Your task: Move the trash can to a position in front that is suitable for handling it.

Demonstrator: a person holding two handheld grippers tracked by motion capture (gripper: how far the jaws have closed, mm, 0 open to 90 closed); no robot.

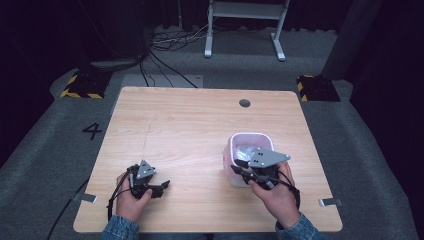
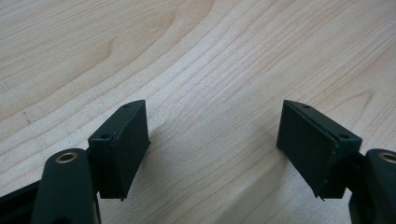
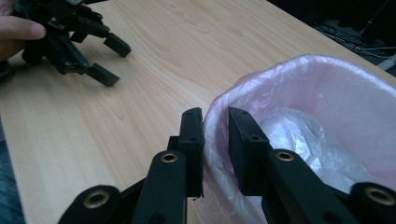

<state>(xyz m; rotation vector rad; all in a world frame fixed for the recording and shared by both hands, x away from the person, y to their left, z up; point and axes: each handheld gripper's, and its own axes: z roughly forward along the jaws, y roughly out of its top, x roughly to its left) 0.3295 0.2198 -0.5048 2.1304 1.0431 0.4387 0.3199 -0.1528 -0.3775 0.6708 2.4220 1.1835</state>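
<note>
1. The bin (image 3: 327, 93), lined with thin pink plastic, is set right of centre on the pale wood table (image 1: 175, 130).
2. Its rim is pinched by the right gripper (image 3: 215, 122).
3. The left gripper (image 2: 212, 135) is held spread wide over bare grain.

Number "4" (image 1: 92, 131) on grey floor (image 1: 45, 150).

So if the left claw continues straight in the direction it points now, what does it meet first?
Probably the bare table. The left claw is open and tilts down toward the wood, with nothing between its jaws. Farther along, the bin stands off to its right, though depth is unclear.
</note>
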